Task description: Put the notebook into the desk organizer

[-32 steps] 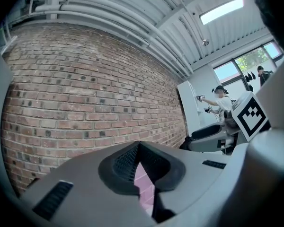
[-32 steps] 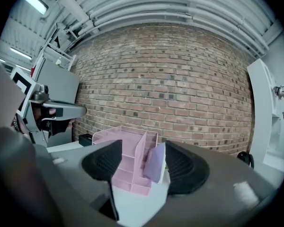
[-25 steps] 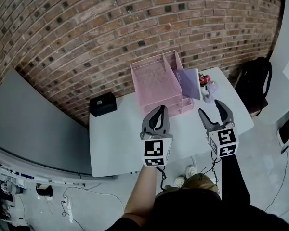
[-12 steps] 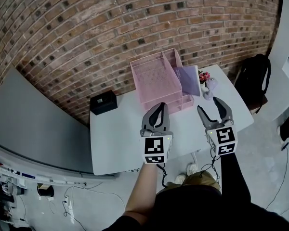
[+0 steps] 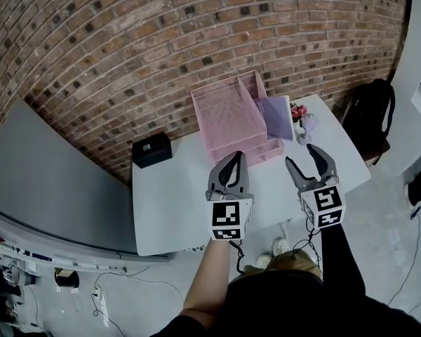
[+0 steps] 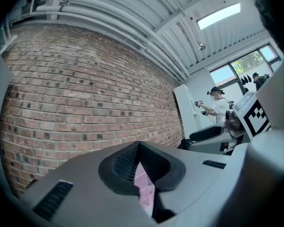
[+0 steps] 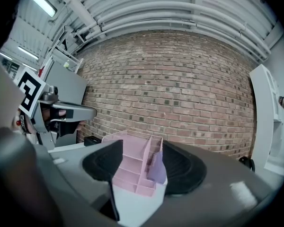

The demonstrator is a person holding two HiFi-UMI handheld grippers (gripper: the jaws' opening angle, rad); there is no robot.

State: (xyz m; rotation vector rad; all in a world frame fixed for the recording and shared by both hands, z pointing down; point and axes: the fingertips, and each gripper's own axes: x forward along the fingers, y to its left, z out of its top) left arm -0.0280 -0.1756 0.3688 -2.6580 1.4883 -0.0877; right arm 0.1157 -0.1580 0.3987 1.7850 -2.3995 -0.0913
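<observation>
The pink desk organizer [image 5: 230, 116] stands at the back of the white table [image 5: 172, 202], against the brick wall. A lilac notebook [image 5: 275, 116] stands on edge at its right side, apparently in the right-hand slot. The right gripper view shows the same organizer [image 7: 128, 162] and notebook [image 7: 157, 168] straight ahead. My left gripper [image 5: 229, 168] hovers over the table in front of the organizer, shut and empty, and in its own view the left gripper [image 6: 139, 148] has its tips touching. My right gripper [image 5: 310, 161] is held open to the right, and the right gripper [image 7: 142, 168] holds nothing.
A black box [image 5: 151, 151] sits at the table's back left. A small pot of red flowers [image 5: 298, 113] and a pale lilac object [image 5: 309, 126] stand right of the notebook. A black backpack [image 5: 370, 114] rests beyond the table's right end. A person [image 6: 217, 103] stands far off.
Hardly anything differs: the right gripper has drifted slightly left and toward me, and neither gripper's jaws have changed.
</observation>
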